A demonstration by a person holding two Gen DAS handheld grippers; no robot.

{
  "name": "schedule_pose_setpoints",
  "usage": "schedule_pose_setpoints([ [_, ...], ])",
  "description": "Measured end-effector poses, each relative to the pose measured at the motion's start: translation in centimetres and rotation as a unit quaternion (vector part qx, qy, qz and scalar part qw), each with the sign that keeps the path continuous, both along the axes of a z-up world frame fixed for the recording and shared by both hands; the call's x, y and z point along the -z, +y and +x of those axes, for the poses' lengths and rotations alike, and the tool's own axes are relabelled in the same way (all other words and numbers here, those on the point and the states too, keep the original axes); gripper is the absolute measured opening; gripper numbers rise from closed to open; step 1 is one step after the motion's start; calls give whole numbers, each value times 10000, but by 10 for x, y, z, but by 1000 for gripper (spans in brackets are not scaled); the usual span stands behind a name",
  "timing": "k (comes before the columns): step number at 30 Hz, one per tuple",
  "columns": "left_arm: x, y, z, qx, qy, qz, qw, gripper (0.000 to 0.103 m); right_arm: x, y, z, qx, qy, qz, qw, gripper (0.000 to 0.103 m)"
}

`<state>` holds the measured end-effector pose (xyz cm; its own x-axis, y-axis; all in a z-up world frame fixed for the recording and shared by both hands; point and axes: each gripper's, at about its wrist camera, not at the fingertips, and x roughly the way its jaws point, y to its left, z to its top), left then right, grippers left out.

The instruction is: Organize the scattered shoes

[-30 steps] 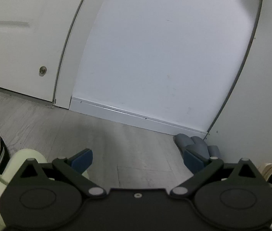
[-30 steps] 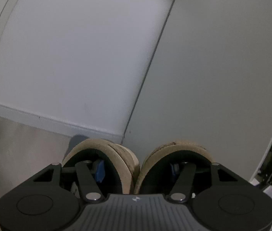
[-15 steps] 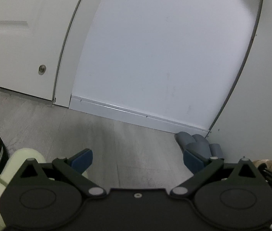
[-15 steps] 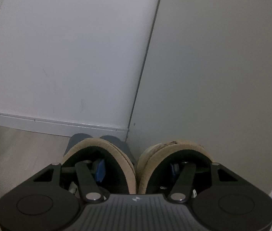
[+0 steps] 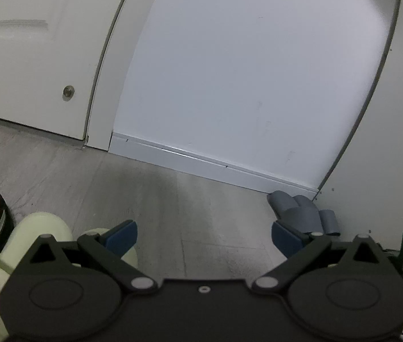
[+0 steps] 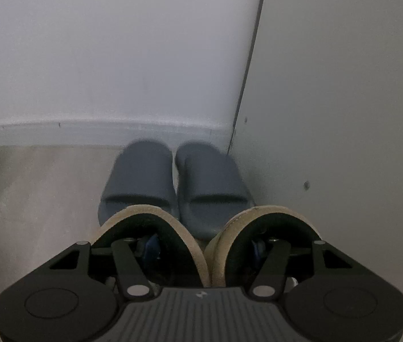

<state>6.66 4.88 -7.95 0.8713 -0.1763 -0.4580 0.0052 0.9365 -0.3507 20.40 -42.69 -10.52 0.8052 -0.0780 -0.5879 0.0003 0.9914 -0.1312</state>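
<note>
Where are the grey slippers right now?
The grey slippers sit side by side in the corner against the baseboard, just beyond the beige shoes.

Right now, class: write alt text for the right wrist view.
The right claw holds a pair of tan shoes, one finger in each, above grey slides set side by side in a wall corner.
</note>
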Motion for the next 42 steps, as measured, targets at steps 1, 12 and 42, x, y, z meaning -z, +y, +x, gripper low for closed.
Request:
schedule_pose_setpoints([
  [1,2,1,1,-21,22,-36,10000,102,2,-2,2,-19,92,57,9999,60],
  [12,14,2,7,-4,168,-161,9997,102,18,-13,46,-230,1057,603,9923,60],
  [42,-10,34,-17,-266,-7,12,9996,102,-58,39,86,-764,1387,-299,9869,87],
])
